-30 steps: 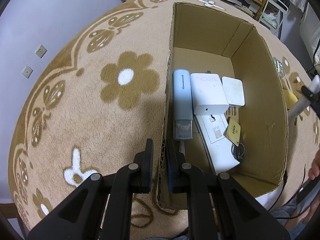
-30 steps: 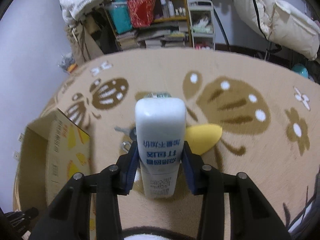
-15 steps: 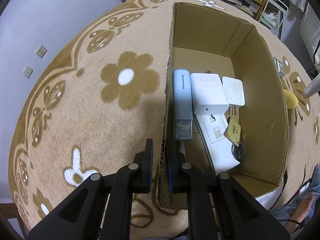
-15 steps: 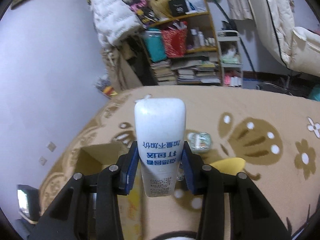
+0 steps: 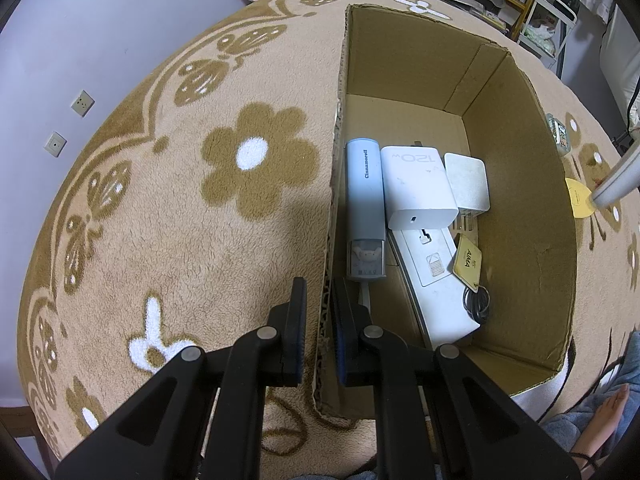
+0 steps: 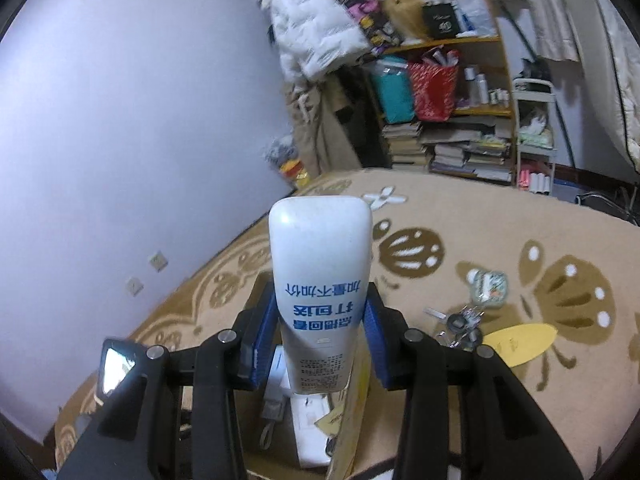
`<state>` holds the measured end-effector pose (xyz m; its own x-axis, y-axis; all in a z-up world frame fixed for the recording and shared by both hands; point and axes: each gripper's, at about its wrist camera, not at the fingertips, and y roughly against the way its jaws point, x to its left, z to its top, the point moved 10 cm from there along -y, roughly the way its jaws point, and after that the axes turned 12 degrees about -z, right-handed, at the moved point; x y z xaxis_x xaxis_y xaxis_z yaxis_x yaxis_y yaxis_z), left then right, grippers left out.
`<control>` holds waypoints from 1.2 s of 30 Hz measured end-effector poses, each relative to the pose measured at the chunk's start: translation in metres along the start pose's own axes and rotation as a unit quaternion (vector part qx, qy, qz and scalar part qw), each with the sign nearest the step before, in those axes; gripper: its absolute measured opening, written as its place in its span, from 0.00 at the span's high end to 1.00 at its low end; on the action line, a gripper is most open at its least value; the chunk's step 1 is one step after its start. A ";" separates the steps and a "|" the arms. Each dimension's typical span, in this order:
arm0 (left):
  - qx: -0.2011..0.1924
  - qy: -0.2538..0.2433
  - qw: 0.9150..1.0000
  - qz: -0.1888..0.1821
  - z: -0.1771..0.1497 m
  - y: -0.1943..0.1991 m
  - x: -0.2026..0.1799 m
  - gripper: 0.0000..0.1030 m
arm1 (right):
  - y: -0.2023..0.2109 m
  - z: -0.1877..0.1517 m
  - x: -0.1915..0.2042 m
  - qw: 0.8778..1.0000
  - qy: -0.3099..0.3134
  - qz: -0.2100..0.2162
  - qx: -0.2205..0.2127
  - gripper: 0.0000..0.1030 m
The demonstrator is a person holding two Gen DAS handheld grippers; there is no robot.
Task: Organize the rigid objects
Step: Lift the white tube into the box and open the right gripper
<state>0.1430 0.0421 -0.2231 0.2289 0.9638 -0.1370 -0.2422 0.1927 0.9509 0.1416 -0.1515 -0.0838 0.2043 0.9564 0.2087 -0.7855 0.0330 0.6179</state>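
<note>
Raised and swung since a second ago, the right gripper is now held above the cardboard box, its blue pads clamped on a white bottle with blue Chinese print. No shift is seen at the left gripper, whose jaws are pinched on the box's near wall. Inside lie a blue Cinnamoroll case, a white 120W charger and a yellow key tag. Keys are left on the floral rug.

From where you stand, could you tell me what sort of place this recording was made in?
Most likely a lived-in bedroom or home living room: a plush flower-patterned carpet, a cluttered bookshelf stacked with books, and a white puffer jacket hanging up.
</note>
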 end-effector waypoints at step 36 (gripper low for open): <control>-0.003 0.003 1.000 -0.008 0.000 0.001 0.001 0.88 | -0.082 -0.075 0.038 0.981 0.134 -0.060 0.126 0.35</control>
<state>0.1428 0.0429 -0.2227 0.2272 0.9617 -0.1532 -0.2439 0.2084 0.9471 0.1704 -0.0959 -0.1836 0.0988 0.9931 -0.0632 -0.5893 0.1096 0.8004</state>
